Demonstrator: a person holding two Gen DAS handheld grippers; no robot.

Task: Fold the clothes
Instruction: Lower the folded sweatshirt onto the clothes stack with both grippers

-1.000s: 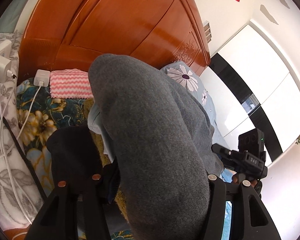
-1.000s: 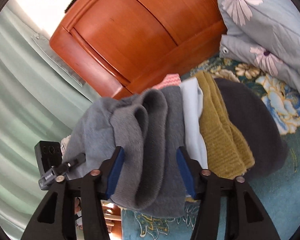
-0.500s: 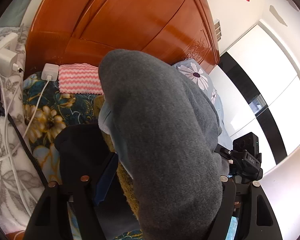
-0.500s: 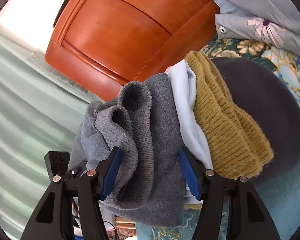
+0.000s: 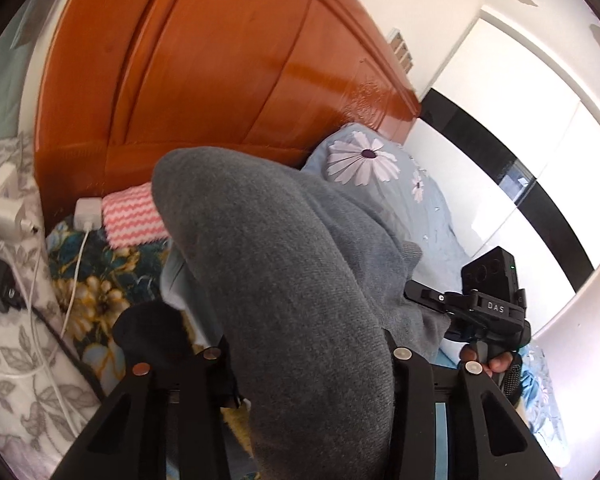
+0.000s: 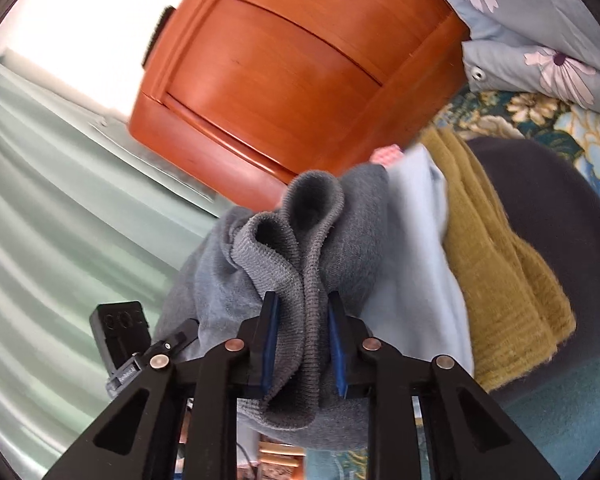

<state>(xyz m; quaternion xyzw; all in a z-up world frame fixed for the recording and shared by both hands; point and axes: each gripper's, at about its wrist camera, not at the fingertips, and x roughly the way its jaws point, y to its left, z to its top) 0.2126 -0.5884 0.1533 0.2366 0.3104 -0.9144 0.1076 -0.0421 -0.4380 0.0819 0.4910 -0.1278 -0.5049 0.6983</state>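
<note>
- A bedroom: an orange wooden headboard [image 5: 228, 80] rises behind a bed with a floral bedspread [image 5: 96, 280] and daisy-print bedding [image 5: 380, 176]; chargers and cables lie at the left.
- The grey sweater [image 6: 312, 240] sits on top of a row of folded clothes: pale blue, mustard knit [image 6: 500, 280] and a dark garment.
- The right gripper [image 6: 303, 340] has just been closing, and its blue pads now pinch a bunched ribbed edge of the sweater.
- The left gripper [image 5: 304, 356] has also been closing; grey cloth fills the gap, but its pads are hidden, so a firm grip cannot be confirmed.
- The step looks like picking up the folded sweater at both ends.
- Next, probably carry it level, both ends together, so the fold keeps.
</note>
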